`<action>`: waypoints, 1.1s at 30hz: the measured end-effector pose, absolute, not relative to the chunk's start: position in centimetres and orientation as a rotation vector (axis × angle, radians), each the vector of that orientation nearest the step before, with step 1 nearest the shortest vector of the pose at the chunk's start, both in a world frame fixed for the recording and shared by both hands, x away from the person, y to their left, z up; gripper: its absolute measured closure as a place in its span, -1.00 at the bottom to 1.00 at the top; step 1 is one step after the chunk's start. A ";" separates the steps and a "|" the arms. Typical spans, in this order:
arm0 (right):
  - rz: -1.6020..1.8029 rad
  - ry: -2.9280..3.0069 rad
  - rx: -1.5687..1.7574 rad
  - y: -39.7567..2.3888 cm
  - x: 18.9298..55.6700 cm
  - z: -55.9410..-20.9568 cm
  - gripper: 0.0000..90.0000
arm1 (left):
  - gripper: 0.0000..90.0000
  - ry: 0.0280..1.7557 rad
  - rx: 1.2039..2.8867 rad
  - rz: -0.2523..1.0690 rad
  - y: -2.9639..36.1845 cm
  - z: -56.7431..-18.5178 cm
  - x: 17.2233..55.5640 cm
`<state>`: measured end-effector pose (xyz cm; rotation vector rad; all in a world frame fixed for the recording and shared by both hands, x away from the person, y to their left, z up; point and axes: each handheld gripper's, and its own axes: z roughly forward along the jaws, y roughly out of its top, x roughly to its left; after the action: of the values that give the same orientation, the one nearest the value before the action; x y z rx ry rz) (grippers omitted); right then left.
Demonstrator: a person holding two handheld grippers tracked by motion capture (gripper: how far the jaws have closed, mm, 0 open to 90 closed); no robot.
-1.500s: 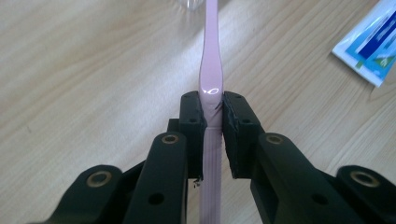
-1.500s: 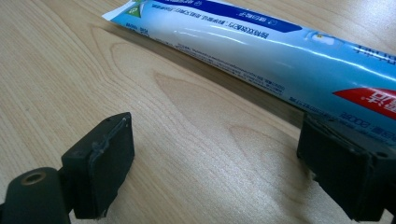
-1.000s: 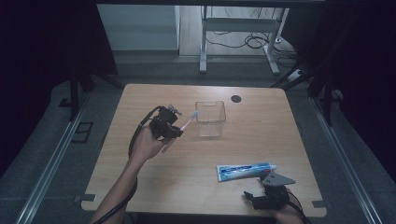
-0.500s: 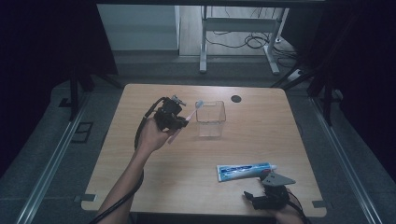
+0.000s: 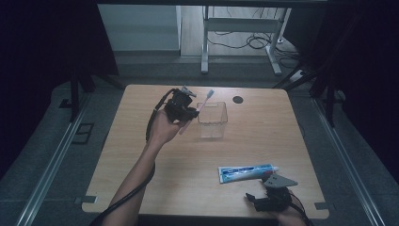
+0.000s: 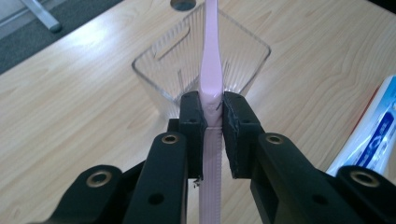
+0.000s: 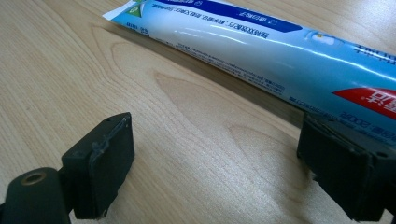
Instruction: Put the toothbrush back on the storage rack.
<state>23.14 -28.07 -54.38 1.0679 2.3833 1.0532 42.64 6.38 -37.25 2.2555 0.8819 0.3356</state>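
Two grippers are at work over the wooden table [image 5: 141,155]. The left gripper [image 5: 181,106] is lifted off the surface in the person's left hand [image 5: 162,129], and its jaws are clamped tight on a pink toothbrush [image 6: 210,70]. From the left gripper view the handle runs straight up between the two black pads [image 6: 192,116], ribbed below the grip and smooth above it, with the upper part passing out of the top of that view. Seen from above, the brush slants up and away from the gripper, its head reaching over the near-left rim of a clear plastic cup [image 5: 212,120].

That clear cup stands upright on the table directly ahead of the left gripper's jaws, just beyond them, its ribbed walls and open mouth plain to see. A small dark round mark [image 5: 238,99] sits on the tabletop farther on past the cup.

The right gripper [image 5: 268,200] rests low at the near edge of the table, its jaws spread wide apart with bare wood between them. A blue and white toothpaste tube [image 7: 261,46] lies flat on the table just ahead of those jaws, running crosswise to them; the far pad sits close against the tube's side, though I cannot tell whether it touches.
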 end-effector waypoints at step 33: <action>1.054 2.390 1.062 -28.1 23.2 -54.4 -0.76 | 0.75 0.860 2.122 0.452 1.9 -37.2 47.2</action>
<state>23.19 -28.11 -54.37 1.0615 2.3895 1.0543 47.15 1.93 -37.19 2.1223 0.8595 0.4518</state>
